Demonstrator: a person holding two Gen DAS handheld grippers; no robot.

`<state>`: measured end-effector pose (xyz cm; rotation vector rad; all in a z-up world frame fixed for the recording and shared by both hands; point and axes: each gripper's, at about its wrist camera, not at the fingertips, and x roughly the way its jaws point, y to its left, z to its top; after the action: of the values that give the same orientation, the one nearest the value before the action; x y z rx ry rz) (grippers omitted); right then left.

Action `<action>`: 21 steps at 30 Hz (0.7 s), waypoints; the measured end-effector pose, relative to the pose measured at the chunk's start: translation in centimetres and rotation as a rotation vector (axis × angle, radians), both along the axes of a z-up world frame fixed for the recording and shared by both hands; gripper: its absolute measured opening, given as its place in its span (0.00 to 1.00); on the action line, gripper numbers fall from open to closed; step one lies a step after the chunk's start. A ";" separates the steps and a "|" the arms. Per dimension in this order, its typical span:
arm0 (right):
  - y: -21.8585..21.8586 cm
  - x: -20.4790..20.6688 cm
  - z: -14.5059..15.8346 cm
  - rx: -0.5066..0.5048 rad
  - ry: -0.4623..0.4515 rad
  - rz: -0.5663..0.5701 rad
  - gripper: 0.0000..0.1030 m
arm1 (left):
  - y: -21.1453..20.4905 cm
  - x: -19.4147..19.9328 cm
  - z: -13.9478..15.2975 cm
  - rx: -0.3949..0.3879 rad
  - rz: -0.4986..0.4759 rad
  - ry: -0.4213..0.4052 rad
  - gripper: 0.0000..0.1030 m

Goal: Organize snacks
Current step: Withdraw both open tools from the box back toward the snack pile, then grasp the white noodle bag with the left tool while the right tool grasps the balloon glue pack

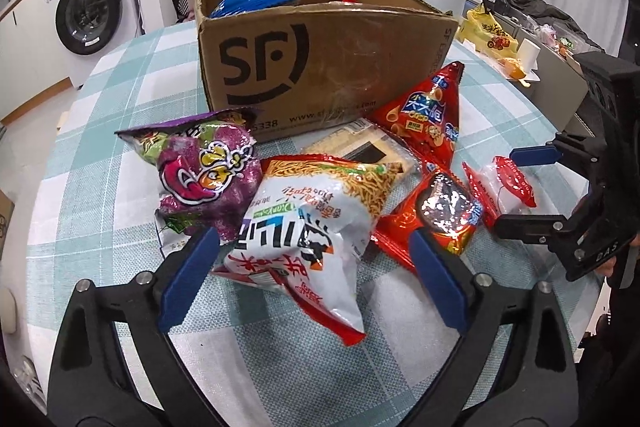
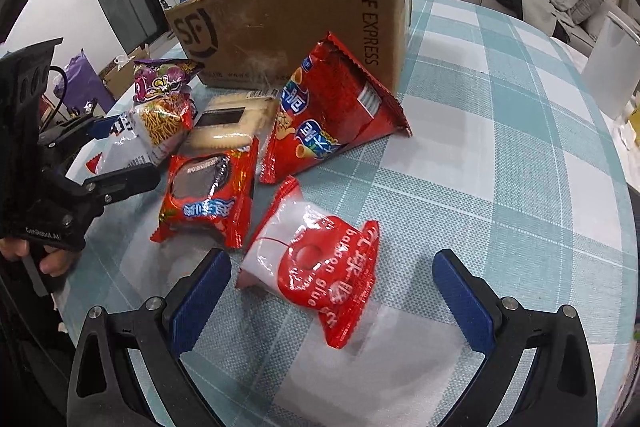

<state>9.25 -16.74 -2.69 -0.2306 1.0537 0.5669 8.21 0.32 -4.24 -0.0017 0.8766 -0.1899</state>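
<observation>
Snacks: loose packets heaped on the checked tablecloth [image 1: 100, 115], all in front of the cardboard box [image 1: 320, 67].
Box contents: blue packet [image 1: 260, 1] already inside, standing above the rim.
Noodle-snack bag [image 1: 304, 219]: nearest packet in front of the box, between the left gripper [image 1: 316, 267] pads.
Left jaws: spread wide, one blue pad either side of the bag's lower half; pads not seen pressing the film, so released.
Purple bag [image 1: 208, 175]: in front of the box's left corner, touching the noodle-snack bag.
Red cone-snack bag [image 2: 332, 107]: leaning against the box front near its right corner.
Biscuit pack [image 2: 230, 125]: flat, just in front of the box, partly under its neighbours.
Red cookie packet [image 2: 208, 199]: in front of the biscuit pack.
Red-and-white packet [image 2: 316, 267]: farthest from the box, between the right gripper [image 2: 332, 291] pads.
Right jaws: wide apart, clear of the packet on both sides; released.
Handling, judged: air-filled film bags, light, soft, slippery, contents brittle.
Grip point, noodle-snack bag: across the puffed middle or on the crimped end seam; gentle squeeze only, to avoid crushing or bursting.
Grip point, red-and-white packet: across the narrower white body; flat, likely to slide on the cloth.
Risk: bag rotating or slipping out if pinched at a corner.
</observation>
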 end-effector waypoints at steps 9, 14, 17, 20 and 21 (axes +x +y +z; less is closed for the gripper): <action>-1.6 0.6 0.1 -0.001 0.004 -0.026 0.99 | -0.2 -0.1 -0.4 0.011 -0.012 -0.004 0.87; -1.2 0.5 0.5 0.038 -0.019 -0.008 0.95 | -0.3 -0.1 -0.6 0.017 -0.017 -0.004 0.81; -0.5 0.3 0.3 0.038 -0.019 0.004 0.86 | -0.4 -0.1 -1.1 0.021 -0.017 0.011 0.72; -0.2 0.1 0.4 0.037 -0.031 -0.001 0.82 | -0.3 0.1 -1.4 0.012 -0.021 0.017 0.65; -0.2 0.1 0.4 0.045 -0.033 -0.003 0.79 | -0.3 0.2 -1.3 0.006 -0.019 0.015 0.60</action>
<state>9.38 -16.94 -2.25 -0.1983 1.0086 0.5812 8.38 0.04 -5.58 0.0108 0.8923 -0.2054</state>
